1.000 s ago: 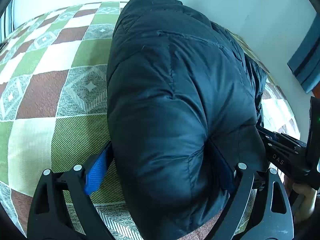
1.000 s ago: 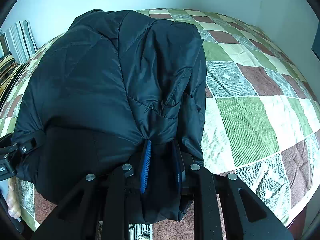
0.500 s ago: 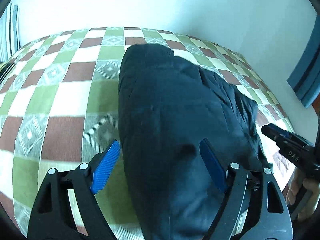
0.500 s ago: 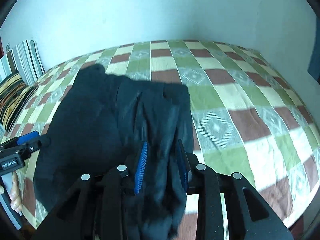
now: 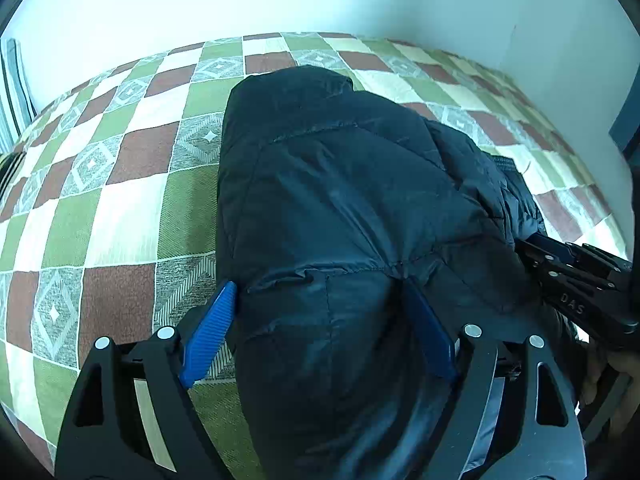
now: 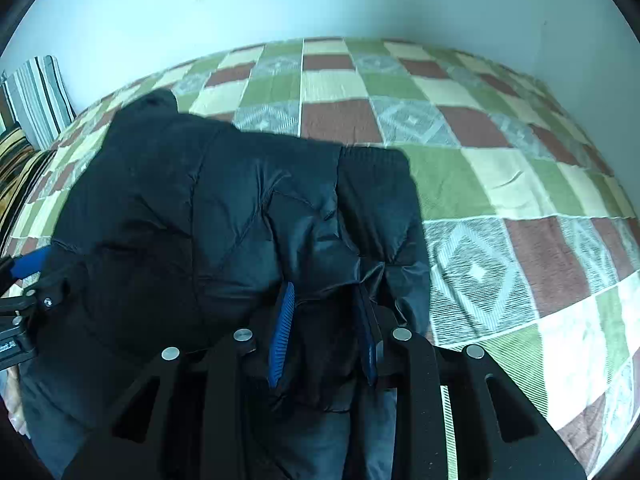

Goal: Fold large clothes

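Between my left tongs [image 5: 320,332] sits a thick bulge of the dark padded jacket [image 5: 344,208]; the blue pads [image 5: 210,340] stand wide apart, one on each side of that bulge, the right pad pressed into the fabric and the left one just at its edge, so I read this as a wide clamp on the folded bulk. My right tongs [image 6: 326,328] are much narrower, their blue pads [image 6: 283,332] pinched on a bunched fold of the same jacket, with cloth filling the gap between them.

From the left camera I see the right tool [image 5: 580,284] at the jacket's far right edge, with part of a hand [image 5: 612,376] below it. From the right camera the left tool [image 6: 24,280] shows at the jacket's left side.

The jacket lies doubled over on the bed's checked bedspread [image 6: 500,184], green, brown, cream and grey squares, near the edge closest to me, its ribbed cuff [image 6: 372,160] lying at the top right of the heap. A striped pillow [image 6: 38,96] stands at the left against the pale wall [image 6: 320,0].
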The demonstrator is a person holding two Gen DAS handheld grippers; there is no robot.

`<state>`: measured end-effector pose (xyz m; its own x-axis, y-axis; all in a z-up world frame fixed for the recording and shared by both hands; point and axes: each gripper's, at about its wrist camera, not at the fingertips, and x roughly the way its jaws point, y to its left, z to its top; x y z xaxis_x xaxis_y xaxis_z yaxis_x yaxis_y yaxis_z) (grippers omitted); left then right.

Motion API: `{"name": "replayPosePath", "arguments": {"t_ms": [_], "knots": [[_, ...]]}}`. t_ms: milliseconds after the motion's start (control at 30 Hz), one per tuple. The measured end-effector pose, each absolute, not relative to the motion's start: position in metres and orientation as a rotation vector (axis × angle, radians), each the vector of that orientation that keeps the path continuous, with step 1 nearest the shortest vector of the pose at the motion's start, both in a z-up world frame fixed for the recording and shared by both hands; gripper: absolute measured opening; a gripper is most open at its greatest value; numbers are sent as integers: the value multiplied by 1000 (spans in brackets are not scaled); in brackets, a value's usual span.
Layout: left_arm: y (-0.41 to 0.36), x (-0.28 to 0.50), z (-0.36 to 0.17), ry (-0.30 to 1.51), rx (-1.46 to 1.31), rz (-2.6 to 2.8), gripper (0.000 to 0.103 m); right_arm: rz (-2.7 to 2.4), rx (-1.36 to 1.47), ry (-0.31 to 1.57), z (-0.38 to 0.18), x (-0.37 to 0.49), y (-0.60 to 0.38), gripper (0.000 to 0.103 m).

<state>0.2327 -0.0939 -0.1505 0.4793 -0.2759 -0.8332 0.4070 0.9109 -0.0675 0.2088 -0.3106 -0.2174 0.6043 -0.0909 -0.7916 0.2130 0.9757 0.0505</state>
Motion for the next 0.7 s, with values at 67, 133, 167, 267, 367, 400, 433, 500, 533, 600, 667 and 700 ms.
{"name": "replayPosePath", "arguments": {"t_ms": [67, 133, 167, 267, 367, 400, 433, 500, 533, 600, 667, 700], "knots": [[-96, 235, -154, 992, 152, -412, 85, -168, 161, 916, -225, 214, -313, 30], [-97, 237, -159, 996, 157, -402, 86, -161, 175, 923, -231, 219, -315, 30], [-98, 238, -162, 996, 160, -397, 87, -158, 181, 924, -233, 220, -316, 30], [-100, 239, -168, 992, 168, -389, 88, -154, 195, 918, -239, 222, -318, 30], [-102, 239, -171, 988, 178, -385, 88, -154, 198, 905, -244, 220, -319, 29], [-103, 239, -172, 988, 181, -384, 88, -157, 194, 903, -245, 220, -318, 29], [-103, 239, -172, 989, 184, -383, 88, -159, 189, 902, -245, 220, -317, 29], [-103, 239, -173, 991, 187, -385, 88, -166, 179, 898, -246, 220, -315, 29], [-103, 240, -174, 993, 185, -387, 88, -168, 178, 897, -246, 219, -315, 29], [-102, 241, -174, 996, 181, -391, 88, -169, 174, 897, -246, 219, -315, 29], [-102, 241, -175, 995, 182, -390, 88, -173, 168, 898, -246, 219, -314, 29], [-102, 240, -175, 996, 183, -389, 88, -174, 166, 899, -246, 219, -314, 29]]}}
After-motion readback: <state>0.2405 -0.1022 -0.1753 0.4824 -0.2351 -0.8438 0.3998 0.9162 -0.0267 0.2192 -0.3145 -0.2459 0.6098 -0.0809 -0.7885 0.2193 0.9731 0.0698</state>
